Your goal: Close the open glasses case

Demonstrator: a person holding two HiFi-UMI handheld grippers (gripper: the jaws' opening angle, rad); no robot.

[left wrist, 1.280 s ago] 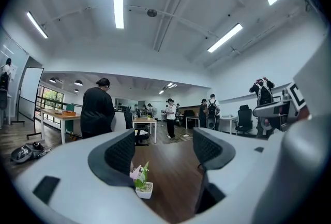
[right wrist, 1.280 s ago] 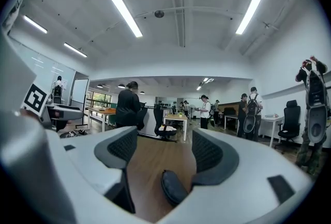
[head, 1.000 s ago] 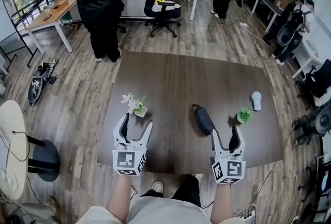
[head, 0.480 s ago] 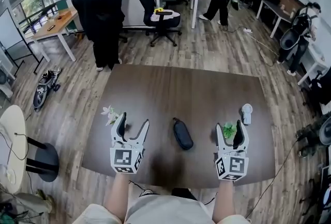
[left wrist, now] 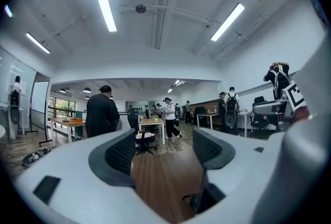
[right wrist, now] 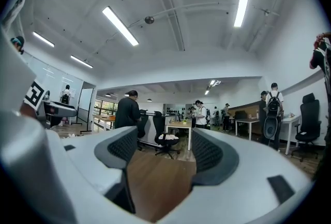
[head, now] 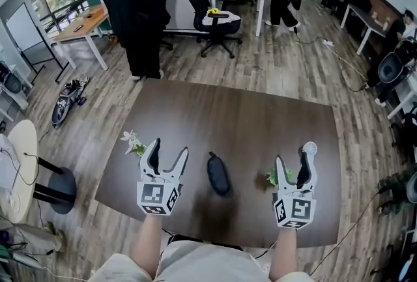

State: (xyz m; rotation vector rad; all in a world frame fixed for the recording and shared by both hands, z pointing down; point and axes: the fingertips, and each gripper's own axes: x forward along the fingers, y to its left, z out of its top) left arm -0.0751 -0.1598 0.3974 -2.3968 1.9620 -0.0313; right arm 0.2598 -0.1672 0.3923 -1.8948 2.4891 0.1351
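Observation:
The dark oval glasses case [head: 218, 174] lies on the brown table [head: 241, 111], near its front edge; I cannot tell from here whether its lid is up. My left gripper [head: 168, 150] hovers to the left of the case, open and empty. My right gripper [head: 292, 160] hovers to the case's right, also open and empty. In the left gripper view the left gripper [left wrist: 163, 146] has only bare tabletop between its padded jaws. The right gripper view shows the same for the right gripper [right wrist: 165, 149].
A small pot with white flowers [head: 132, 142] stands left of the left gripper. A small green plant [head: 273, 176] sits by the right gripper's left finger, a white object [head: 309, 148] just beyond. A person in black [head: 137, 14] and an office chair [head: 218, 20] stand past the table.
Both grippers have moved right across the table, still open. The case, earlier close beside the right gripper, now lies midway between them. The green plant is now at the right gripper's left.

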